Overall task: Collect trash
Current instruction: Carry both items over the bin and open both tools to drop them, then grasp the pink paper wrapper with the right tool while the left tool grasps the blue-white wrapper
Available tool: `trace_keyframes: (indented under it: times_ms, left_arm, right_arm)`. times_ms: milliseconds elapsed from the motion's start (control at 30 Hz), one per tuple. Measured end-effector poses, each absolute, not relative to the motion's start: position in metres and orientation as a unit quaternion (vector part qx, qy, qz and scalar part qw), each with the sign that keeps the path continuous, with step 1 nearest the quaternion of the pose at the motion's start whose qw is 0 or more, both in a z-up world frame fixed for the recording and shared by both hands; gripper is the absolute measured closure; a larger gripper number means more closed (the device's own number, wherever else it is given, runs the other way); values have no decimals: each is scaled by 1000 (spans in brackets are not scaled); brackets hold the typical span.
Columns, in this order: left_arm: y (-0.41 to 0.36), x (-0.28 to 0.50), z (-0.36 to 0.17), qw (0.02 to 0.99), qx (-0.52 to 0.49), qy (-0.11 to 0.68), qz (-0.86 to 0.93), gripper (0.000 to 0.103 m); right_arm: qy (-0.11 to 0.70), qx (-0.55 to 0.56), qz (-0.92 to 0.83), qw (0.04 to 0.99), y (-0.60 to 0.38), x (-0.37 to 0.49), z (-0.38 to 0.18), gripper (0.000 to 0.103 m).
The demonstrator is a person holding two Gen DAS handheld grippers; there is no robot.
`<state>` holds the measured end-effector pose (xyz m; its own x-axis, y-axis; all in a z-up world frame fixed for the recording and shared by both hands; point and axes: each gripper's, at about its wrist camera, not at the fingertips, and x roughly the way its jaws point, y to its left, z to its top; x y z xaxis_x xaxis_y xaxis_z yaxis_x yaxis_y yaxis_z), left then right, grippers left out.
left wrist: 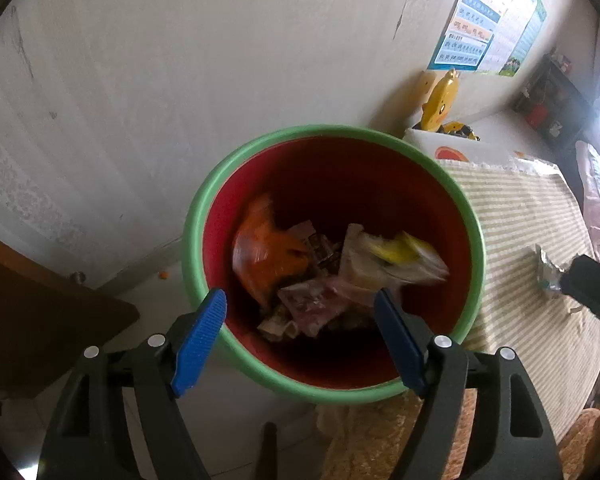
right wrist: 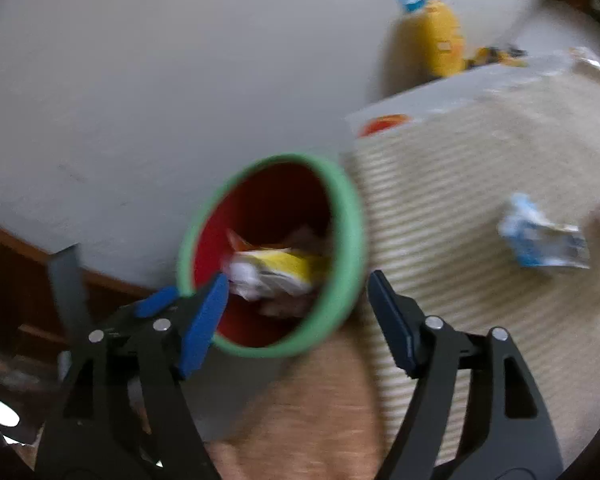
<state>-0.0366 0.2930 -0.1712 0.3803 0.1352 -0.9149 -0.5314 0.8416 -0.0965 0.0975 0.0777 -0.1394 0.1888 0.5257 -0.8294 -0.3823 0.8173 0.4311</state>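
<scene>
Left wrist view: my left gripper (left wrist: 300, 304) hangs over the mouth of the bin (left wrist: 204, 208), jaws spread wide, nothing between the blue pads (left wrist: 198, 340).
Bin: red inside with a green rim, standing on the floor against the pale wall (left wrist: 140, 80), its right edge just beside the striped cloth (left wrist: 520, 220).
Bin contents: an orange wrapper (left wrist: 268, 256) on the left, a white and yellow wrapper (left wrist: 396, 256) on the right, pinkish and brown scraps (left wrist: 312, 304) below them; the white and yellow one is smeared by blur.
Striped cloth: a crumpled silver wrapper (left wrist: 550, 272) lies on it at the right, with the dark tip of my other gripper touching or just over it; I cannot tell which.
Right wrist view: my right gripper (right wrist: 296, 284) is also released, jaws apart and empty; the whole picture is blurred.
Right gripper position: over the edge of the striped cloth, with the bin's rim showing between the fingers.
Remaining trash: a blue and white wrapper (right wrist: 544, 240) lies on the cloth, well to the right of my right gripper.
Behind the bin: a white box (left wrist: 460, 148) with an orange mark, a yellow duck-shaped toy (left wrist: 440, 100) and a wall poster (left wrist: 484, 24).
</scene>
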Motion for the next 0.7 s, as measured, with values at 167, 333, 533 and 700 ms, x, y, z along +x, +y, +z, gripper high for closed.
trace_keyframes:
  times_ms: [167,333,533,700]
  left_arm:
    - [285,-31,-171,816,-185,511,198,30]
    - [243,-2,-159,832,-170,509,140,30]
    - [170,54,-150,836,-158,525,26,29]
    - [121,96,-156,829,-145,540,-9,29]
  right_arm:
    - [532,62,126,835,-31,125,-142,32]
    - [535,123,6,836,-122,161,-160,27]
    - [583,172,33,793,-140,194,-200,27]
    - [595,186,67,779,-135,190,-207,65]
